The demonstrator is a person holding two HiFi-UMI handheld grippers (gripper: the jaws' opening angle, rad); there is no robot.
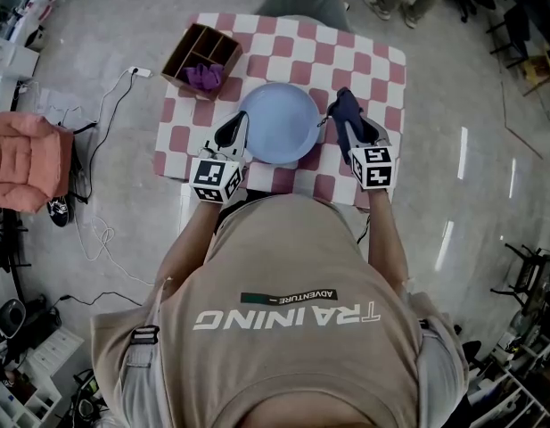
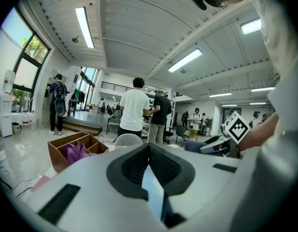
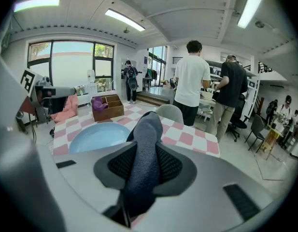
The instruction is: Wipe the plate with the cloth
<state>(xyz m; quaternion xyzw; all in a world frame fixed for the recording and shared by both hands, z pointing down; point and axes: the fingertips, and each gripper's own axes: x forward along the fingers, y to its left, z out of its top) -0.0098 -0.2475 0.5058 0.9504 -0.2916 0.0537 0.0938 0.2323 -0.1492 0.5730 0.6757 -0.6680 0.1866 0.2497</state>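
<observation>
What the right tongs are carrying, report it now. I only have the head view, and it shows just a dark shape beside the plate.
Observer: In the right gripper view the right tongs are shut on a dark grey cloth, which sticks out past the pads.
Operator: Now the left tongs. Tell me whether they grip anything.
Observer: The left gripper view shows the left tongs closed on the plate, a thin pale blue edge of it between the pads.
Operator: Describe what is beyond the table's far side.
Observer: In the right gripper view a person in a white shirt stands there, back turned.
</observation>
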